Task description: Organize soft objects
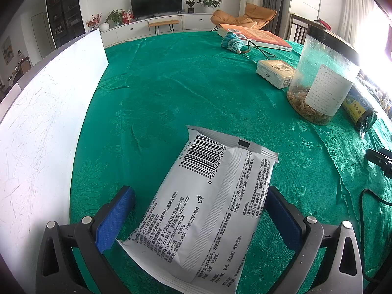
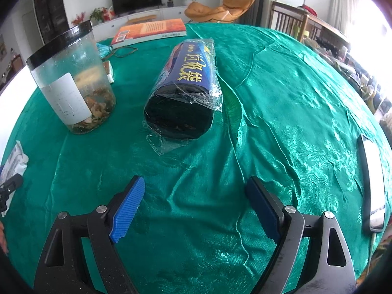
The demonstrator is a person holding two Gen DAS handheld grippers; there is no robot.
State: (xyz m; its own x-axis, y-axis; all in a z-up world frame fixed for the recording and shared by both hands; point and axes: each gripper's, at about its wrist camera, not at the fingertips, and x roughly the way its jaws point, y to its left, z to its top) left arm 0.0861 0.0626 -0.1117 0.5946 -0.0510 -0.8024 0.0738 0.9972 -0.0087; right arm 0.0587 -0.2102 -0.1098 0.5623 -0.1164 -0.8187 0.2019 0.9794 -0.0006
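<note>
Barcode 6970448107 on white wipes packet [image 1: 210,210]; roll [image 2: 185,85] lettered yellow.

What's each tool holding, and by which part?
Left tool: jaws straddle the white packet at its middle; grip cannot be told. Right tool: open, holding nothing.

The white packet [image 1: 210,210] bears a barcode numbered 6 970448 1072…; the blue roll [image 2: 187,73] reads 垃圾袋.

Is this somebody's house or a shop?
Most likely a house, in its living room: there is a television on a low white cabinet, potted plants, and an orange lounge chair behind the green-clothed table.
</note>
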